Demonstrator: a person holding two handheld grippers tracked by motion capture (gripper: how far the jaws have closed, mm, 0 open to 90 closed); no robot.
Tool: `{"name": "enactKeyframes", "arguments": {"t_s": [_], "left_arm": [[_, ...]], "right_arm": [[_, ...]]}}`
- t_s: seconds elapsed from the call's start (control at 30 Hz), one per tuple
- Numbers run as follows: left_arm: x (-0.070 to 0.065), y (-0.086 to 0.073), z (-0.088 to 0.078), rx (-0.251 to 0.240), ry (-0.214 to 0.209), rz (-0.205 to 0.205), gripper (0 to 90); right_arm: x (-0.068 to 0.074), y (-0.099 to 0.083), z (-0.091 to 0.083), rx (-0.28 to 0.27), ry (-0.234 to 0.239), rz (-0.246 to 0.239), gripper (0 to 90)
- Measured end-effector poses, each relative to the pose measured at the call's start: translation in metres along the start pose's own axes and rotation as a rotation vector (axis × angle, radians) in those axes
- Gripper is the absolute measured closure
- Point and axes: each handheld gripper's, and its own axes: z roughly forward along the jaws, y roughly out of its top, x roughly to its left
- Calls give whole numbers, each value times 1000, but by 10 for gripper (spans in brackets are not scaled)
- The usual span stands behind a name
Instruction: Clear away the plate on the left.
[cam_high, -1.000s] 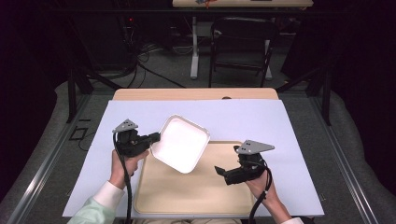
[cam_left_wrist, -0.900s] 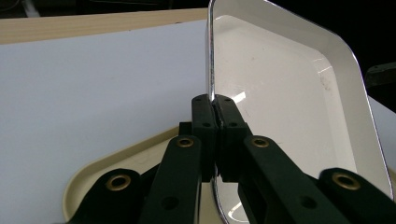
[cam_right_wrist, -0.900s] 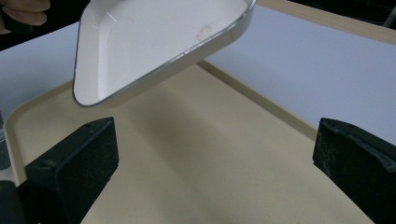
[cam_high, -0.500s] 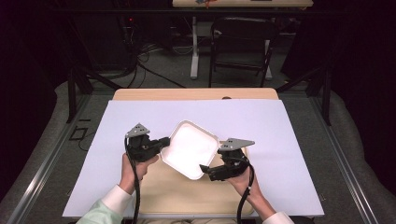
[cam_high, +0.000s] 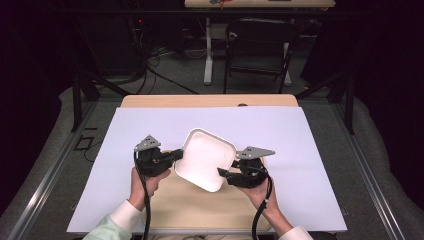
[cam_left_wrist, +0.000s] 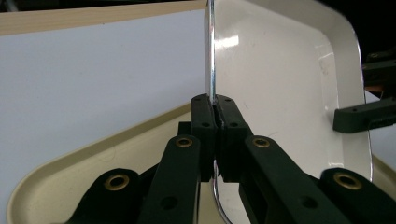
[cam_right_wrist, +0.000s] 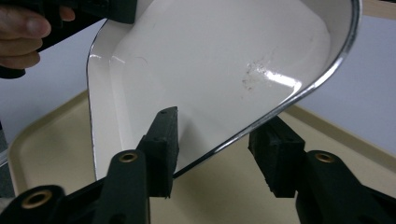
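A white square dish (cam_high: 205, 157) with a dark rim hangs tilted above a beige tray (cam_high: 200, 210). My left gripper (cam_high: 177, 155) is shut on the dish's left rim; in the left gripper view its pads (cam_left_wrist: 205, 116) clamp the thin edge of the dish (cam_left_wrist: 280, 70). My right gripper (cam_high: 222, 172) is at the dish's lower right corner. In the right gripper view its jaws (cam_right_wrist: 217, 135) straddle the rim of the dish (cam_right_wrist: 210, 60) and have just been closing, with a gap still showing on each side of the rim.
The tray lies on a white sheet (cam_high: 150, 125) that covers a wooden table (cam_high: 210, 101). Behind the table stand a dark chair (cam_high: 260, 45) and a desk leg, with cables on the floor. A metal rail runs along each side.
My right gripper has moved left to the dish's corner and its jaws have narrowed around the rim. The left gripper has shifted slightly right with the dish.
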Motion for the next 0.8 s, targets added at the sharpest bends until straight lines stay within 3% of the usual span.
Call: {"name": "enactKeyframes", "arguments": {"t_s": [0.43, 0.6, 0.8], "left_arm": [[-7, -10, -6, 3, -39, 6, 859], [-12, -17, -6, 25, -49, 8, 853], [-16, -23, -5, 34, -86, -28, 848]], "right_arm": [[-1, 3, -10, -16, 6, -7, 673], [-4, 3, -16, -20, 11, 3, 715], [-5, 2, -22, -25, 15, 13, 744]]}}
